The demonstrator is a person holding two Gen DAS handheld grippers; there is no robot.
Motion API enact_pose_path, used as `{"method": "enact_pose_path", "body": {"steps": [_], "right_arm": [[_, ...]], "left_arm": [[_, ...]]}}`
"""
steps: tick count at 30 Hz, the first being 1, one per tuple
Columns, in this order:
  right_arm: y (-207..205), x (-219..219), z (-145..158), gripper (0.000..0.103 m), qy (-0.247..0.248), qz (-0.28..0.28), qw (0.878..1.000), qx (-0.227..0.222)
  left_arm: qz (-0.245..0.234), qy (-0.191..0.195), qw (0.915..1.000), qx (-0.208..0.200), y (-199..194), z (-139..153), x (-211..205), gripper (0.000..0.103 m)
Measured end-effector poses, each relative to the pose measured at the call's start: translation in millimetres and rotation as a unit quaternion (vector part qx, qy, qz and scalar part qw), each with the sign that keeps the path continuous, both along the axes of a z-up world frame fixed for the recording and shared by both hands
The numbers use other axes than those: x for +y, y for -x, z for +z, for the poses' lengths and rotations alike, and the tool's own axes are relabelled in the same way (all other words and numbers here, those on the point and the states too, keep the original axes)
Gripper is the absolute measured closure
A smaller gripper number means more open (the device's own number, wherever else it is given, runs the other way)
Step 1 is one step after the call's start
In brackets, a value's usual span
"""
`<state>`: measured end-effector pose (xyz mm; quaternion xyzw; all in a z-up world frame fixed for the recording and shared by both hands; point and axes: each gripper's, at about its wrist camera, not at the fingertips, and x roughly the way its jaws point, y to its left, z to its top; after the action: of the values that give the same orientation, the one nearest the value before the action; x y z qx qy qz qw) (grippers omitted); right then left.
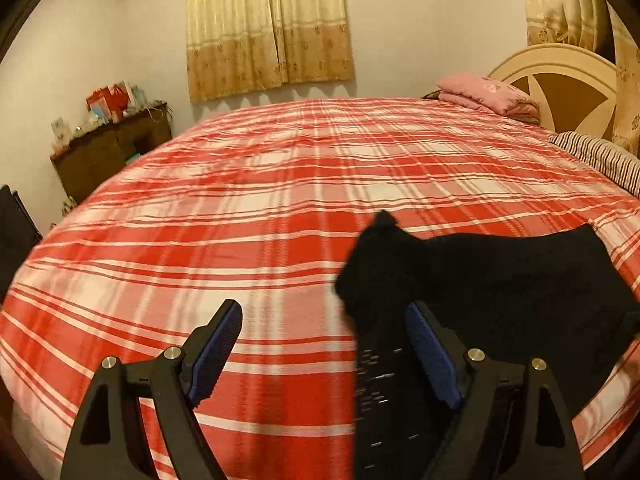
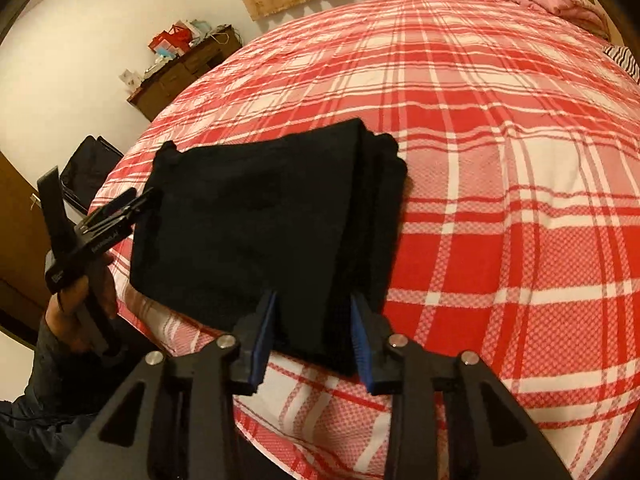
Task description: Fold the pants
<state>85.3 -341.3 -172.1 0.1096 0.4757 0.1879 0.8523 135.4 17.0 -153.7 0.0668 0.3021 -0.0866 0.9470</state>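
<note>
Black pants (image 2: 260, 208) lie folded into a thick stack near the front edge of a bed with a red and white checked sheet (image 2: 500, 160). My right gripper (image 2: 314, 300) points down at the stack's near edge. Its blue pads straddle the cloth, half closed, without pinching it. My left gripper (image 1: 324, 312) stands wide open beside the pants (image 1: 500, 280), whose left corner reaches just inside its right finger. In the right wrist view the left gripper (image 2: 136, 200) sits at the stack's left edge, held by a person's hand (image 2: 76, 304).
A folded pink blanket (image 1: 488, 96) and a striped pillow (image 1: 600, 156) lie by the headboard (image 1: 560, 92) at the far right. A wooden cabinet (image 1: 108, 152) with boxes stands by the left wall. A dark bag (image 2: 88, 168) sits beside the bed.
</note>
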Motion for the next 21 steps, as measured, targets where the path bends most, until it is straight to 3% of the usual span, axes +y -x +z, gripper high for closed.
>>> {"method": "enact_pose_path", "body": {"steps": [4, 6, 7, 14, 21], "right_arm": [[1, 9, 5, 0.060, 0.036, 0.002, 0.999, -0.015], [1, 7, 5, 0.043, 0.053, -0.007, 0.998, -0.016], [-1, 4, 3, 0.040, 0.051, -0.013, 0.999, -0.013], [-6, -5, 7, 0.039, 0.033, -0.030, 0.999, -0.020], [-28, -16, -1, 0.038, -0.014, -0.061, 0.998, -0.015]], "left_arm": [[0.011, 0.015, 0.9998, 0.002, -2, 0, 19, 0.016], [0.015, 0.027, 0.9995, 0.001, -3, 0, 24, 0.016], [0.011, 0.031, 0.9995, 0.004, -4, -1, 24, 0.015], [-0.014, 0.052, 0.9977, 0.041, -19, -22, 16, 0.015], [-0.024, 0.077, 0.9953, 0.054, -24, -28, 15, 0.015]]}}
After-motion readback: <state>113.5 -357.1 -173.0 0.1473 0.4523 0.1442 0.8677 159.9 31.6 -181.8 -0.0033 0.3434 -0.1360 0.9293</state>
